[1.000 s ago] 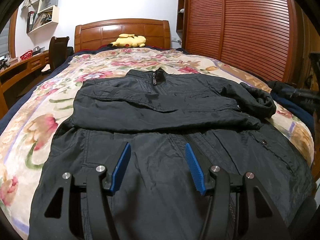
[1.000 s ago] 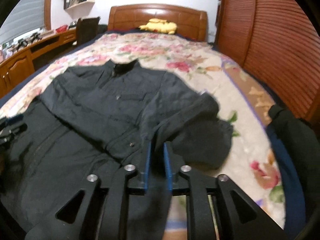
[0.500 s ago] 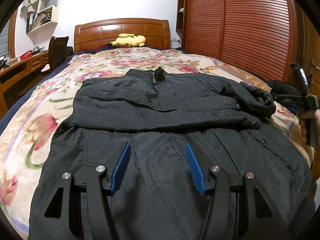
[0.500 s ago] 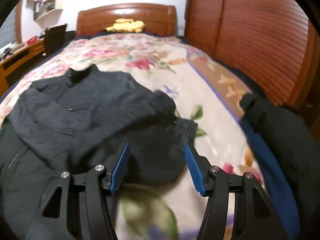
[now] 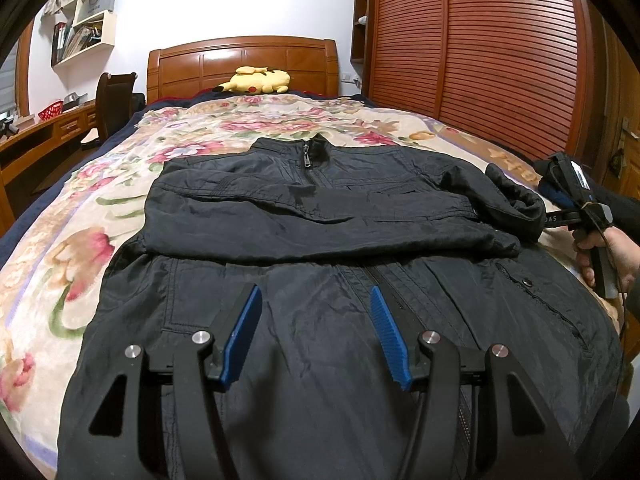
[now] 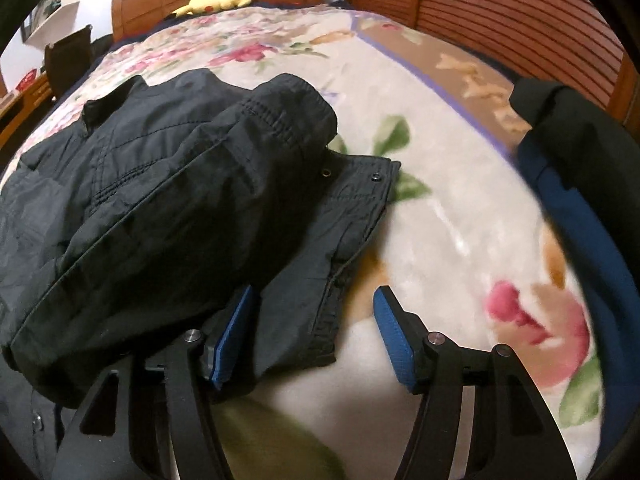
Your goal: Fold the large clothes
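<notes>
Both sets of jaws are spread wide with nothing pinched between them. The left gripper (image 5: 316, 332) hangs over the lower front of the black jacket (image 5: 320, 240), blue pads apart above the fabric near the zipper line. The right gripper (image 6: 314, 336) sits low at the jacket's right edge; its left pad looks tucked against the folded cloth, and the snap-buttoned cuff (image 6: 352, 208) lies in the gap between the pads, but nothing is clamped.

The jacket lies front-up on the floral blanket (image 5: 60, 248), collar toward the headboard (image 5: 240, 64). One sleeve is folded straight across the chest, the other is bunched up at the right edge. From the left wrist view you can see the right hand (image 5: 608, 252) gripping its handle just beside that bunched sleeve.

A yellow plush (image 5: 256, 80) rests by the headboard, and a dark blue garment (image 6: 576, 208) lies at the blanket's right edge, near the slatted wardrobe (image 5: 500, 48)
</notes>
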`<state>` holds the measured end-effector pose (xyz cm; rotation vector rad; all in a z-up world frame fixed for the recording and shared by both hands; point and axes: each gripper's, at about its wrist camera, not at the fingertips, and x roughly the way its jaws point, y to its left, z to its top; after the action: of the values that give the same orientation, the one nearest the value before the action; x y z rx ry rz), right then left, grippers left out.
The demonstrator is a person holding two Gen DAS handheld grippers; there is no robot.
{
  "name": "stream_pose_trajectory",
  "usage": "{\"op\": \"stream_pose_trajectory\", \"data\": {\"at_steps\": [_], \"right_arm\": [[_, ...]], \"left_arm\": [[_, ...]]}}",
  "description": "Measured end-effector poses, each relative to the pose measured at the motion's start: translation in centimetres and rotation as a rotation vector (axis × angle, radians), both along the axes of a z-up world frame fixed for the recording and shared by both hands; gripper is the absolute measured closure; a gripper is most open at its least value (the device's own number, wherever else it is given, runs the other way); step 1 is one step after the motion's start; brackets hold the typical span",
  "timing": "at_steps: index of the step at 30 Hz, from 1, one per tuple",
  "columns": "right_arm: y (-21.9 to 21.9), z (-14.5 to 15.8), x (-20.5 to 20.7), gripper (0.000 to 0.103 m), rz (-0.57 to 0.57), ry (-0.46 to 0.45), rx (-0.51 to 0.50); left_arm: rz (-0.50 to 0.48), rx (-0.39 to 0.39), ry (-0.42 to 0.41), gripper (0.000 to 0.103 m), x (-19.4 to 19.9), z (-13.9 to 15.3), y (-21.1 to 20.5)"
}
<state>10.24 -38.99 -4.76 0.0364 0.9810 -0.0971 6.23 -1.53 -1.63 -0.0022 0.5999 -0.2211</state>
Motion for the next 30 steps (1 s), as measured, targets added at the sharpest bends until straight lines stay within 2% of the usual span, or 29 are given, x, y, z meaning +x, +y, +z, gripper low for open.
{"op": "stream_pose_trajectory", "data": {"at_steps": [2,4,6,9,13,22,30], "right_arm": [[-0.2,0.0,-0.1,0.049,0.012,0.006,0.036],[0.2,0.3,-0.5,0.082,0.063,0.012,0.061],[1.2,0.6,-1.0,0.092,0.092,0.022,0.023],[2.5,2.2,-2.3,0.095,0.084,-0.010,-0.094],[3.3,6.6,-4.3,0.097,0.058,-0.119,-0.203],[7.5,15.4,-6.5,0.098,0.089,-0.268,-0.303],[15.4,18.5,-5.6,0.098,0.240,-0.318,-0.315]], "left_arm": [[0.001,-0.002,0.000,0.047,0.0,0.0,0.0],[0.002,-0.007,0.000,0.047,-0.1,0.0,0.0],[0.002,-0.012,0.002,0.047,-0.2,0.0,0.1],[0.001,-0.021,0.003,0.047,-0.4,0.1,0.5],[-0.001,-0.028,0.000,0.047,-0.7,0.4,1.3],[-0.018,-0.036,-0.013,0.047,-1.7,1.2,2.5],[-0.014,-0.054,-0.028,0.047,-2.1,1.8,3.6]]}}
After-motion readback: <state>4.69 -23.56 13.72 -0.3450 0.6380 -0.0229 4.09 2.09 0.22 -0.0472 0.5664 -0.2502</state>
